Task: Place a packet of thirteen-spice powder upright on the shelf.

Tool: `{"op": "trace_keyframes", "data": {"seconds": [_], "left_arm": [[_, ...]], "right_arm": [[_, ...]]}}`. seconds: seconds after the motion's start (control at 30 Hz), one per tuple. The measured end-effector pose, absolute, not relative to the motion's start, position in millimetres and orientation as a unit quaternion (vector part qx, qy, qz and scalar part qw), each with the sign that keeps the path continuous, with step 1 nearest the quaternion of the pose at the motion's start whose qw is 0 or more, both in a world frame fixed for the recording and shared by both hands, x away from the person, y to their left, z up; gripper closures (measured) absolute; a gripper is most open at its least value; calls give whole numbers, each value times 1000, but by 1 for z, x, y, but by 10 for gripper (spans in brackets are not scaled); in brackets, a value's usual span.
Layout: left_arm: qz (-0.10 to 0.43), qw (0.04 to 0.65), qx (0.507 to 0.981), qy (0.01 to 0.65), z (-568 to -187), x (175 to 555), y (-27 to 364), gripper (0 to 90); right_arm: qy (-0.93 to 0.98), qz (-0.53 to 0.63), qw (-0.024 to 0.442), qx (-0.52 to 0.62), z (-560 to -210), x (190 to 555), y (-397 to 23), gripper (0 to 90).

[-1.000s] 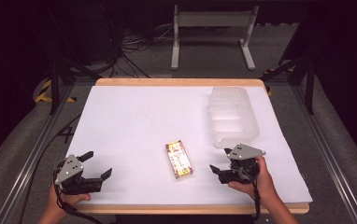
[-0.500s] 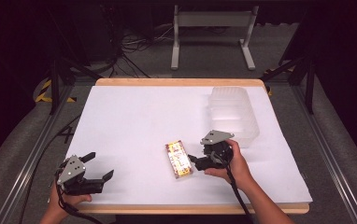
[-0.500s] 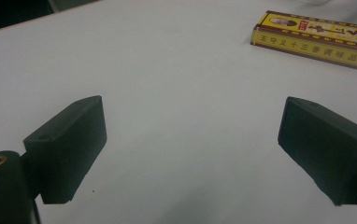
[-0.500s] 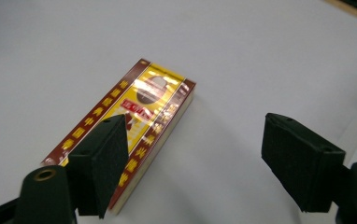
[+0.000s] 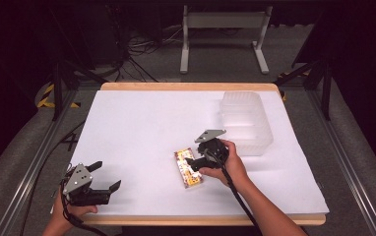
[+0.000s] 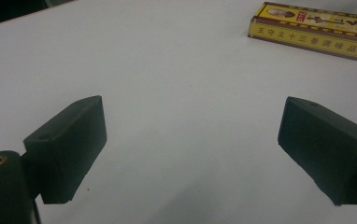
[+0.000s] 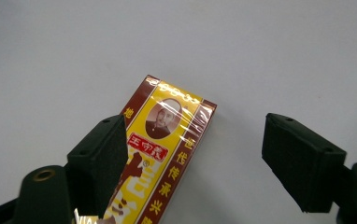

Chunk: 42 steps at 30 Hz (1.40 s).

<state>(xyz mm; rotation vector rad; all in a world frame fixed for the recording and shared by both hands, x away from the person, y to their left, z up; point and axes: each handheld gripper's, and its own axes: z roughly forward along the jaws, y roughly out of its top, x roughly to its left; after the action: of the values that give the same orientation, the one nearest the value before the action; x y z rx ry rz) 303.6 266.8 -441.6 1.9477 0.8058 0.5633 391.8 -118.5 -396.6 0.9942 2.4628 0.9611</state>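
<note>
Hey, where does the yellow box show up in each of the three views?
High view: box at table centre, by the right tongs.
Left gripper view: box top right, far ahead.
Right gripper view: box bottom centre, between the open jaws.
Shared landmark: white tabletop.

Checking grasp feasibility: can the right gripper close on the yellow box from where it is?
Probably yes. The right gripper is open over the yellow box, which lies flat on the white table. Nothing is between them, though the box sits nearer one jaw than the other.
</note>
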Motion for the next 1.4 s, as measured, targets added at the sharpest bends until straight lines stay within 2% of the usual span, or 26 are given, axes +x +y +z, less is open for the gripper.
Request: {"op": "trace_keyframes", "data": {"seconds": [0.37,0.6,1.1,1.17,1.4], "left_arm": [[223,465,795,320,-442,303,267,87],[218,466,797,317,-441,303,266,87],[208,463,802,316,-443,304,265,87],[208,468,797,319,-443,304,266,87],[205,470,796,321,-443,305,266,87]], "right_arm": [[862,259,99,425,-406,416,-75,253],[858,223,81,456,-415,427,-64,228],[859,199,90,463,-420,434,-53,282],[858,213,99,457,-416,430,-54,321],[851,278,111,431,-394,415,-71,329]]}}
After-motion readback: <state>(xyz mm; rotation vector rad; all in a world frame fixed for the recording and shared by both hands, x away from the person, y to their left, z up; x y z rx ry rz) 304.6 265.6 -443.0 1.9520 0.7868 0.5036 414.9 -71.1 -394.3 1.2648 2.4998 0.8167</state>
